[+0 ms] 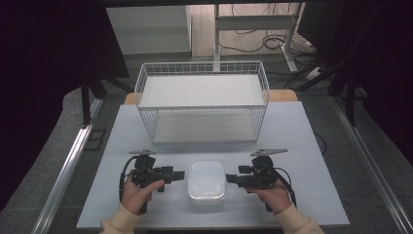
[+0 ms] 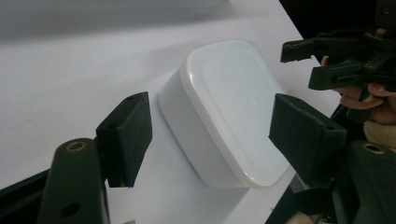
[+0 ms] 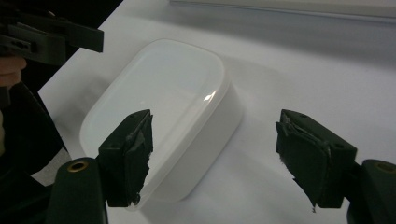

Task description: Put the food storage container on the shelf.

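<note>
A white lidded plastic box (image 1: 207,181) lies flat on the grey table (image 1: 122,131) between my two grippers. My left gripper (image 1: 179,175) sits just left of it, pointing right, jaws open and nothing held. In the left gripper view the box (image 2: 229,107) lies just beyond and between the open jaws of my left gripper (image 2: 212,135). My right gripper (image 1: 232,179) sits just right of the box, pointing left, also open. In the right gripper view the box (image 3: 163,107) lies ahead toward the left jaw of my right gripper (image 3: 215,154).
A white wire basket (image 1: 202,100) with two flat shelves stands at the back middle of the table. Bare tabletop stretches between it and the box. Metal rails (image 1: 68,165) run along the table's left and right sides.
</note>
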`<action>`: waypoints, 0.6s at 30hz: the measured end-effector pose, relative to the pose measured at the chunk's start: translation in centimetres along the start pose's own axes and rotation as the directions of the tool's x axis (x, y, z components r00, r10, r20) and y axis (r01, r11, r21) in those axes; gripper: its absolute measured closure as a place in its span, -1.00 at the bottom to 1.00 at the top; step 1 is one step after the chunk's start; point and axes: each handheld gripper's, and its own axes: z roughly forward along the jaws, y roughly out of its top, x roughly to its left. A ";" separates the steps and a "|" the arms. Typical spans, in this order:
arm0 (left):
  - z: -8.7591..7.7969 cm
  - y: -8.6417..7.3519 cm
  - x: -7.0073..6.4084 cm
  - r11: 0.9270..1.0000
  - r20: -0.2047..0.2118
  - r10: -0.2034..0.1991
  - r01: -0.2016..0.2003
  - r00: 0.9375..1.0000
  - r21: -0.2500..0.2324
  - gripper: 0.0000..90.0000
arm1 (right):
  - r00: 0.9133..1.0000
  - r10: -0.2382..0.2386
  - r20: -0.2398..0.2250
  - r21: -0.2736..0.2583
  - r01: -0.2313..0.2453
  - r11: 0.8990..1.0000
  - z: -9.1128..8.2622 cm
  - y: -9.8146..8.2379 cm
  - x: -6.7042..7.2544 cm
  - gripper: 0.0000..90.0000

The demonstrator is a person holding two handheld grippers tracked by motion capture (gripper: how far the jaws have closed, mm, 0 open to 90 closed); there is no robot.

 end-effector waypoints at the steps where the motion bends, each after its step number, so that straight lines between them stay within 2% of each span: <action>1: 0.3 -0.1 0.0 1.000 0.016 -0.010 0.010 1.000 0.003 -0.33 | 1.000 0.011 -0.006 0.006 -0.011 1.000 0.2 -0.1 0.1 -0.39; 2: 0.3 -0.1 0.0 1.000 0.016 -0.010 0.010 1.000 0.003 -0.33 | 1.000 0.011 -0.006 0.006 -0.011 1.000 0.2 -0.1 0.1 -0.39; 3: 0.6 -0.1 0.2 0.999 0.052 -0.031 0.030 0.998 0.010 -0.33 | 1.000 0.028 -0.010 0.008 -0.028 1.000 0.5 -0.2 0.2 -0.38; 6: 0.9 -0.2 0.4 0.999 0.051 -0.033 0.032 0.998 0.019 -0.32 | 0.999 0.043 -0.019 0.009 -0.043 0.999 0.8 -0.2 0.2 -0.37; 9: 1.4 -0.3 0.5 0.998 0.065 -0.050 0.048 0.997 0.028 -0.30 | 0.996 0.078 -0.033 0.013 -0.077 0.997 1.4 -0.3 0.2 -0.30; 11: 1.6 -0.4 0.5 0.998 0.066 -0.054 0.051 0.996 0.034 -0.30 | 0.996 0.082 -0.036 0.014 -0.081 0.997 1.5 -0.3 0.2 -0.28; 12: 1.8 -0.4 0.5 0.998 0.074 -0.060 0.057 0.995 0.035 -0.29 | 0.995 0.087 -0.039 0.020 -0.087 0.996 1.7 -0.4 0.2 -0.26; 13: 2.1 -0.5 0.7 0.996 0.104 -0.086 0.082 0.991 0.044 -0.28 | 0.994 0.096 -0.045 0.026 -0.095 0.995 2.0 -0.5 0.3 -0.23; 14: 2.1 -0.5 0.7 0.996 0.104 -0.086 0.082 0.991 0.044 -0.27 | 0.994 0.096 -0.045 0.026 -0.095 0.995 2.0 -0.5 0.3 -0.23; 15: 2.4 -0.6 0.9 0.993 0.133 -0.110 0.105 0.985 0.049 -0.27 | 0.992 0.110 -0.061 0.033 -0.108 0.994 2.4 -0.6 0.3 -0.20; 18: 2.7 -0.6 1.0 0.992 0.125 -0.117 0.111 0.985 0.055 -0.22 | 0.990 0.124 -0.074 0.039 -0.121 0.992 2.6 -0.7 0.4 -0.16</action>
